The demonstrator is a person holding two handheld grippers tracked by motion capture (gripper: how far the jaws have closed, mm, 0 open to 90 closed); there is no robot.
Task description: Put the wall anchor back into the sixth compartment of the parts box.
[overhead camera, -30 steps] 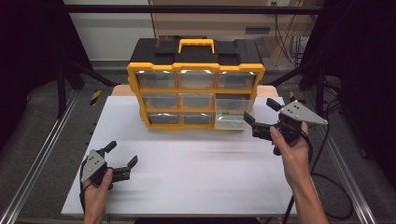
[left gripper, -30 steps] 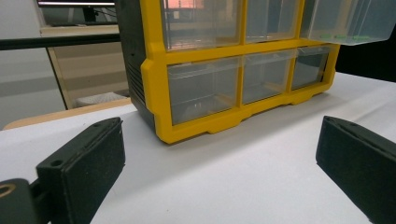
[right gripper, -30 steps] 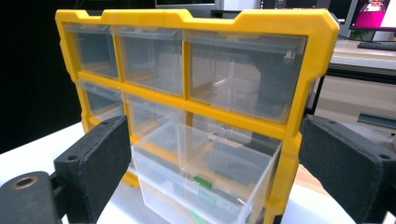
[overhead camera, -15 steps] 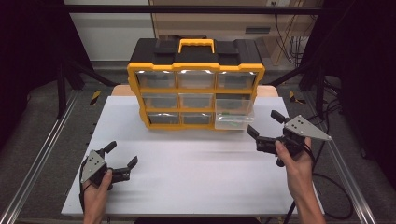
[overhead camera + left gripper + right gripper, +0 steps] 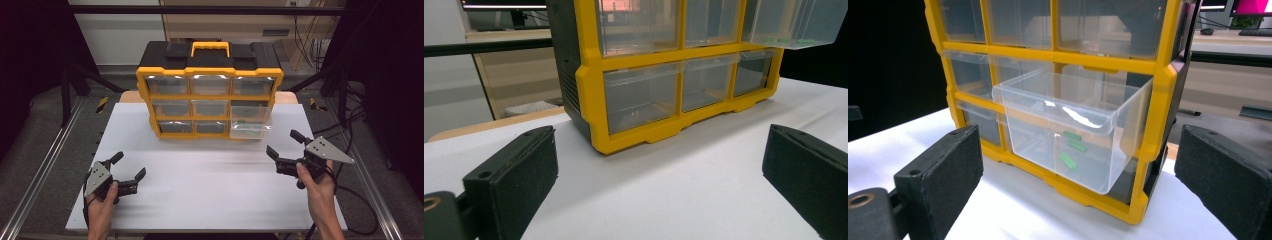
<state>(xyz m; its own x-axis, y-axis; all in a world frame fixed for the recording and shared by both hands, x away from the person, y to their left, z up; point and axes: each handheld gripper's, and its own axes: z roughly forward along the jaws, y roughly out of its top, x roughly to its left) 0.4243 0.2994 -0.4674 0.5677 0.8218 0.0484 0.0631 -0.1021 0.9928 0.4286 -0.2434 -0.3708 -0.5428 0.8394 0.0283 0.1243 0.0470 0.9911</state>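
A yellow and black drawer cabinet (image 5: 210, 95) with a yellow handle stands at the back middle of the white board. Its middle-row right clear drawer (image 5: 251, 122) is pulled out, and small green pieces (image 5: 1070, 145) lie on its bottom. My right gripper (image 5: 282, 142) hovers open and empty in front of that drawer and a little to its right, a short gap away. Near the front left corner my left gripper (image 5: 129, 165) is held open and empty, pointing at the cabinet's bottom-left drawers (image 5: 639, 97).
The white board (image 5: 210, 195) covers the table from the cabinet to the front edge. Metal frame rails (image 5: 40, 175) run along the left side and black cables (image 5: 362, 200) trail at the right. Dark stands rise on both sides of the cabinet.
My right gripper has drawn back from the open drawer, lower and toward the front right. The left gripper and the cabinet have stayed put.
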